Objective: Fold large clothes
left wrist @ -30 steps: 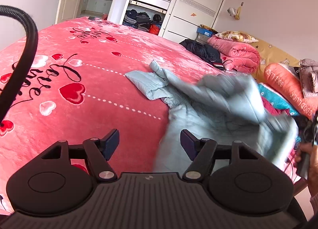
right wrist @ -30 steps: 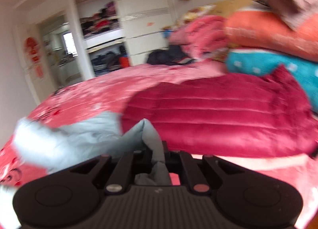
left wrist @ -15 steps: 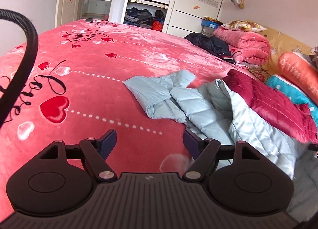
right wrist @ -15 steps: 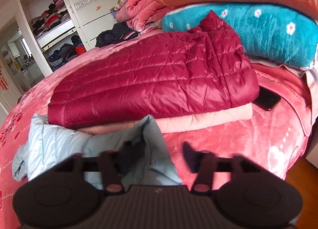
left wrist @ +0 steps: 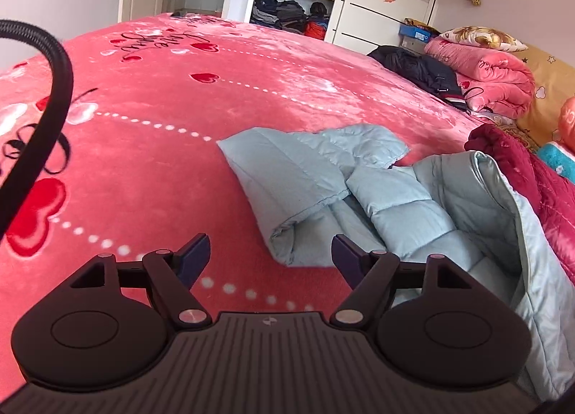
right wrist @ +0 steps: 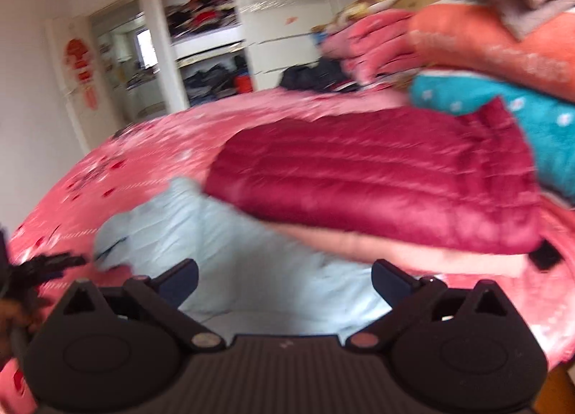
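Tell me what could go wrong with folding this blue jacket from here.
The blue jacket lies bunched, one sleeve doubled over, so a fold now may trap creases. Its far edge rests against the red jacket; a pull could drag that folded stack askew. Both the left gripper and the right gripper are open, the right just released, so a hasty pinch might catch only one layer.

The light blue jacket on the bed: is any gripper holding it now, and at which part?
Nothing is held. The left gripper and the right gripper are both open; the right one's fingers have just been opening, and the light blue jacket lies loose on the bed.
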A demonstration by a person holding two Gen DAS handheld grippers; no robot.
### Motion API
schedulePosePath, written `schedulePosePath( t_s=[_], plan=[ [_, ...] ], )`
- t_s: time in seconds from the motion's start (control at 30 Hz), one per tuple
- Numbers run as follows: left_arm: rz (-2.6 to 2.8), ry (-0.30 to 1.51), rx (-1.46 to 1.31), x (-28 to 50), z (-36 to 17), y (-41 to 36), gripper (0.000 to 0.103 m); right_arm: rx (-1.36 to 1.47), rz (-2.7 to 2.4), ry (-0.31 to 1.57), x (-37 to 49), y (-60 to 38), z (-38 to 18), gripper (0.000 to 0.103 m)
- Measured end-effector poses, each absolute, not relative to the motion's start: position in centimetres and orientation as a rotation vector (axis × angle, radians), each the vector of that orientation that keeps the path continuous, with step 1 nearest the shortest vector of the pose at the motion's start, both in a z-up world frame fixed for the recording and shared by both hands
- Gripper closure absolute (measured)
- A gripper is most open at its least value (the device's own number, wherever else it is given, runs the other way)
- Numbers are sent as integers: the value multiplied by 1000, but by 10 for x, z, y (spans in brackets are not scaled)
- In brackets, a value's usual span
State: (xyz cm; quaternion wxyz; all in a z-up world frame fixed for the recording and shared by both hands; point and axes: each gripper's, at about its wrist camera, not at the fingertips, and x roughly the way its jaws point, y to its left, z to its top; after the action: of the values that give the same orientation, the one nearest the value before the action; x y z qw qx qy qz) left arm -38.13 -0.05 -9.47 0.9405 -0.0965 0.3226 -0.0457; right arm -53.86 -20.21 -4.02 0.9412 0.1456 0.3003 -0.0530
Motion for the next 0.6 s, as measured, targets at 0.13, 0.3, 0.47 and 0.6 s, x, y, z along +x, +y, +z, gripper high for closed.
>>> schedulePosePath(
  t_s=[0.13, 0.3, 0.47, 0.6],
  plan=[
    [-78, 689, -174, -349, -108, -11, 13, 261, 38, 689, -509, -169, -61, 1],
    [-56, 716, -175, -317, -124, -12, 23, 68, 45, 722, -491, -139, -80, 6],
    [-40, 701, -204, -306, -129, -7, 65, 9, 9, 753, -481, -142, -99, 26],
    [-14, 683, -224, -293, -122, -10, 88, 60, -28, 762, -472, -155, -104, 70]
  ],
)
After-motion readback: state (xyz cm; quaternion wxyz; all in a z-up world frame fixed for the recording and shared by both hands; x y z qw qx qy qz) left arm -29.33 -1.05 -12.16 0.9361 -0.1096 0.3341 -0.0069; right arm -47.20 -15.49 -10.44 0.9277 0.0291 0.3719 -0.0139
